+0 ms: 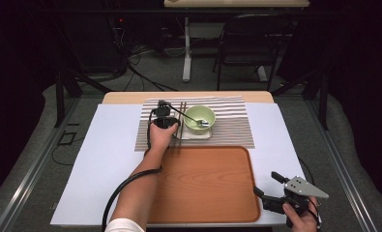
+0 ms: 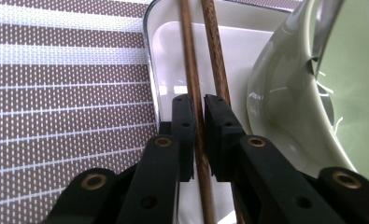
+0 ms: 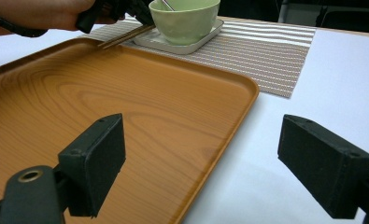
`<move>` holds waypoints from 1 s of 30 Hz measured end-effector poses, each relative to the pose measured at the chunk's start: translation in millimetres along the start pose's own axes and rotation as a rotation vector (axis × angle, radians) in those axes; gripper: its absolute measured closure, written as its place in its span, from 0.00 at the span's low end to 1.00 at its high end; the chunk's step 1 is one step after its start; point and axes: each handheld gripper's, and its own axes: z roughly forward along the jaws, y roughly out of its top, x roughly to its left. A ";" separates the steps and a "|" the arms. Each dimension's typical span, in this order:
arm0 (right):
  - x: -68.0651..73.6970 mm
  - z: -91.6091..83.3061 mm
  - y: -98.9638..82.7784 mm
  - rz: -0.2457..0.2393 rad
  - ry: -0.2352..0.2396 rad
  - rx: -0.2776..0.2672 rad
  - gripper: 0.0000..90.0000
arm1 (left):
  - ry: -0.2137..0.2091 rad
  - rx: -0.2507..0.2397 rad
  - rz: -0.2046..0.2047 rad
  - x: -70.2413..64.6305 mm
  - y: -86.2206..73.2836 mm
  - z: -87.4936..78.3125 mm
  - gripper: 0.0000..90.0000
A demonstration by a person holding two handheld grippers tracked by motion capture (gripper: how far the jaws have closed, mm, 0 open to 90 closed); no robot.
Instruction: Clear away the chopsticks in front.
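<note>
Table brightly lit, surroundings dark; close-ups soft.

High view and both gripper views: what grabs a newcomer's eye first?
The big empty wooden tray at the near edge of the table. Behind it, on the striped mat, a pale green bowl with a spoon inside sits on a white dish. The left tool is closed on one of two brown chopsticks lying over that dish; the right tool hangs open beside the tray's right corner.

green bowl point(image 1: 199, 119) with spoon point(image 1: 204, 123) on white plate point(image 1: 203, 135) | striped mat point(image 1: 232, 126) | wooden tray point(image 1: 203, 183)
</note>
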 end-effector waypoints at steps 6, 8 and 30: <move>0.1 -0.3 0.0 0.000 0.000 0.000 0.16 | 0.025 -0.018 -0.028 -0.8 -1.2 -0.5 0.94; 0.0 -0.2 0.0 0.000 0.000 0.000 0.16 | 0.028 -0.022 -0.037 -0.2 -1.3 -1.1 0.94; 0.5 -0.8 0.1 0.001 0.000 -0.001 0.16 | 0.044 -0.042 -0.093 19.8 -25.2 -57.9 0.94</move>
